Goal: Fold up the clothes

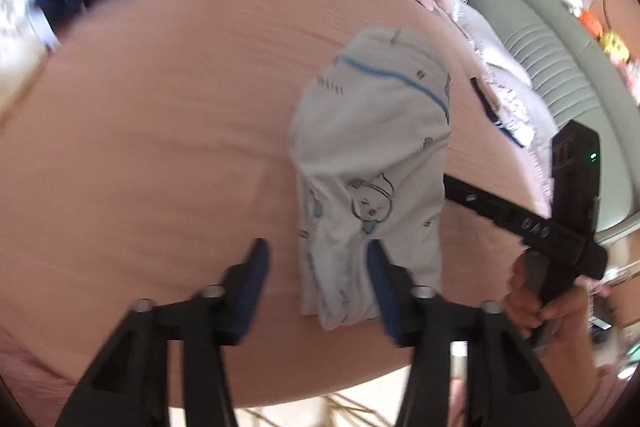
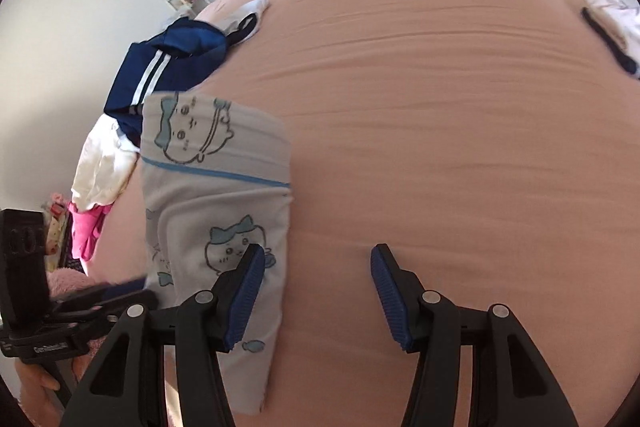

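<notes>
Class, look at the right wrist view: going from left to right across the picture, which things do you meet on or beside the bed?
Left tongs → pink garment → white cloth → navy garment → cartoon-print garment → bare pink sheet → right tongs' far pad.

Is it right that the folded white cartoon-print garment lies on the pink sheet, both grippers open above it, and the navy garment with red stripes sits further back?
Not quite: the stripes on the navy garment are white, not red, as the right wrist view shows. The rest holds: the white cartoon-print garment lies folded on the pink sheet, and the left gripper and right gripper are both open.
</notes>
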A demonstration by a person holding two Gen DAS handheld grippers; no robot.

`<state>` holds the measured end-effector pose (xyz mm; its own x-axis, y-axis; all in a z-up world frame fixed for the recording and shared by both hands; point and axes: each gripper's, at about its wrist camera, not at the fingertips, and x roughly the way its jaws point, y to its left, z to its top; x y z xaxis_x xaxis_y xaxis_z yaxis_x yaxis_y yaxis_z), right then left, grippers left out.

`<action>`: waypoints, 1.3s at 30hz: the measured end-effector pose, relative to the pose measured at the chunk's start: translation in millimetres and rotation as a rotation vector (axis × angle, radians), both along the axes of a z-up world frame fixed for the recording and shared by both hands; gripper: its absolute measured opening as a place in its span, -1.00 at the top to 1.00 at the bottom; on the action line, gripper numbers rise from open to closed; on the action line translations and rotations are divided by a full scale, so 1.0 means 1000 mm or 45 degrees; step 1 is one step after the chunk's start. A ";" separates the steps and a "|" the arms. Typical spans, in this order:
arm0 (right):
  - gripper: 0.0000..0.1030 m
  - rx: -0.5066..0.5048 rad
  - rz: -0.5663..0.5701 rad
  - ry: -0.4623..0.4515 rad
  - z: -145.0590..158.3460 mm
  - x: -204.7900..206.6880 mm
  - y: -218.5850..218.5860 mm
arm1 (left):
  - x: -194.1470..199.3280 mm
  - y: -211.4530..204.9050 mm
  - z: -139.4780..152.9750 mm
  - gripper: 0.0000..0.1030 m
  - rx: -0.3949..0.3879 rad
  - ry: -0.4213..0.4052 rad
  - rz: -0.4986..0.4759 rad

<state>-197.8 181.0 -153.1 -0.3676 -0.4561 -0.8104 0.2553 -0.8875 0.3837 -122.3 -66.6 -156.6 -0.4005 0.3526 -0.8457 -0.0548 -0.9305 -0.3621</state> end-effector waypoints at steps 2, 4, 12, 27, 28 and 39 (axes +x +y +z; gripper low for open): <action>-0.07 0.014 -0.040 0.045 0.012 0.002 0.013 | 0.002 -0.004 0.014 -0.04 -0.050 0.063 -0.004; -0.07 0.002 -0.065 0.092 0.024 0.003 0.023 | 0.001 -0.006 0.023 -0.03 -0.056 0.142 -0.049; -0.07 0.004 0.135 0.127 0.033 -0.016 -0.029 | -0.062 0.050 0.011 0.46 -0.123 0.229 -0.291; -0.25 -0.196 -0.009 -0.104 -0.023 -0.030 0.009 | -0.054 0.022 -0.028 0.46 0.038 0.001 -0.235; -0.25 -0.205 -0.025 -0.093 -0.017 -0.029 0.013 | -0.055 0.018 -0.020 0.46 0.068 0.034 -0.228; -0.27 0.048 0.096 0.004 -0.031 -0.031 -0.036 | -0.112 0.019 -0.031 0.45 0.198 0.110 -0.122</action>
<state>-229.1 144.8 -184.0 -0.3355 -0.4519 -0.8266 0.3234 -0.8794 0.3495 -234.2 -47.2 -188.0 -0.4275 0.5164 -0.7420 -0.1774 -0.8527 -0.4913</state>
